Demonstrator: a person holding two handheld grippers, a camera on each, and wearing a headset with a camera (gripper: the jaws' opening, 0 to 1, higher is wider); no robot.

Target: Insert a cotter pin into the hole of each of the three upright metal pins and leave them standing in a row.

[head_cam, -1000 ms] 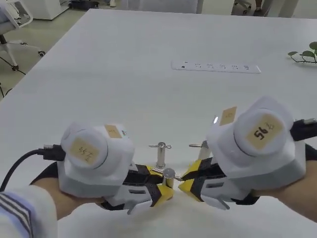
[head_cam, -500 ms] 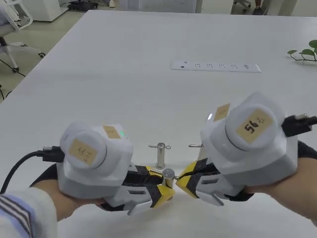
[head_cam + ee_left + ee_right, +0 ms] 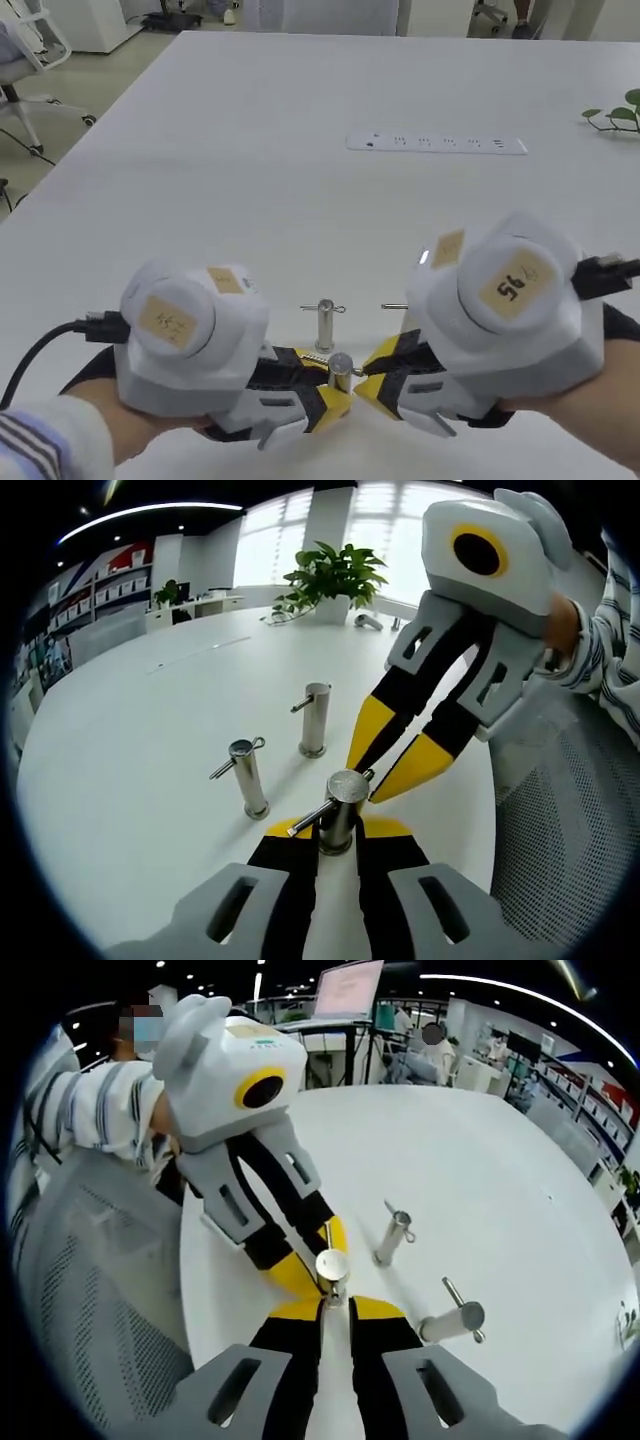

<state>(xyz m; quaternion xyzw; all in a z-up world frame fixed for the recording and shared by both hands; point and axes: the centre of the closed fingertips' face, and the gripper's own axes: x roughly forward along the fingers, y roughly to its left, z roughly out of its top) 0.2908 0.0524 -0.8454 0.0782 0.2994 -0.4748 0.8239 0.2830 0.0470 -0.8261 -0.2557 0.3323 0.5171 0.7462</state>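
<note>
Left gripper view: the left gripper clamps the nearest metal pin by its base. The right gripper, tips pinched narrow, grips the cotter pin that passes through its head. Beyond, the second pin and third pin stand on the white table, both cottered.

Nearest pin boxed between left gripper and right gripper, second pin, third pin close behind — open table beyond.
</note>
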